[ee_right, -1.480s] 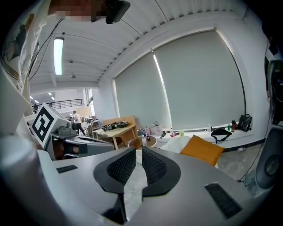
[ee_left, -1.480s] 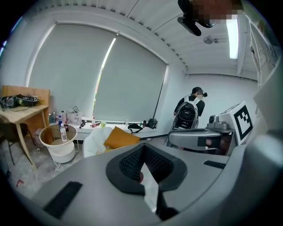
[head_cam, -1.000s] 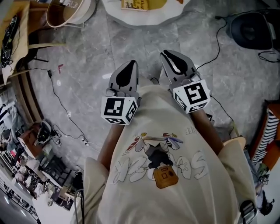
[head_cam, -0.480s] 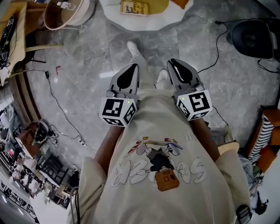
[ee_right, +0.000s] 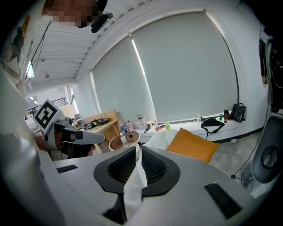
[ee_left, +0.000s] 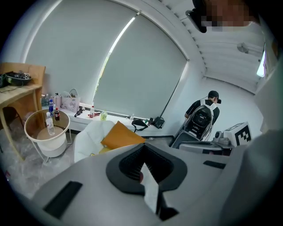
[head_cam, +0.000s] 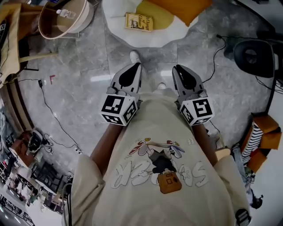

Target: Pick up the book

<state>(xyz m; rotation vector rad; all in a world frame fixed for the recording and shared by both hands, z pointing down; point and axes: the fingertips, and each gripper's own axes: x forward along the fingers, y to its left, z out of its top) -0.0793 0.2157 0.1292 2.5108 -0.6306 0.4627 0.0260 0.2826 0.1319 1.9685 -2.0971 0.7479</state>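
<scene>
Above a grey floor (head_cam: 79, 101), the left gripper (head_cam: 134, 68) and right gripper (head_cam: 179, 70) hover side by side, jaws closed, empty. A yellow book (head_cam: 139, 22) lies ahead on a white cushion (head_cam: 115, 17).

In the head view, a grey marble floor (head_cam: 84, 62) is being crossed by a black cable (head_cam: 40, 83) at nine o'clock. At eleven o'clock, a water bottle (head_cam: 66, 13) is being carried on a round tray table (head_cam: 88, 15). At twelve o'clock, a white seat (head_cam: 112, 17) is being occupied by a yellow cushion (head_cam: 161, 20) and an orange cushion (head_cam: 185, 8). A round black device (head_cam: 252, 57) is being shown at two o'clock and striped cloth (head_cam: 251, 141) at four. In the left gripper view, a backpack (ee_left: 201, 120) is being worn by a person (ee_left: 213, 95) at three o'clock.
</scene>
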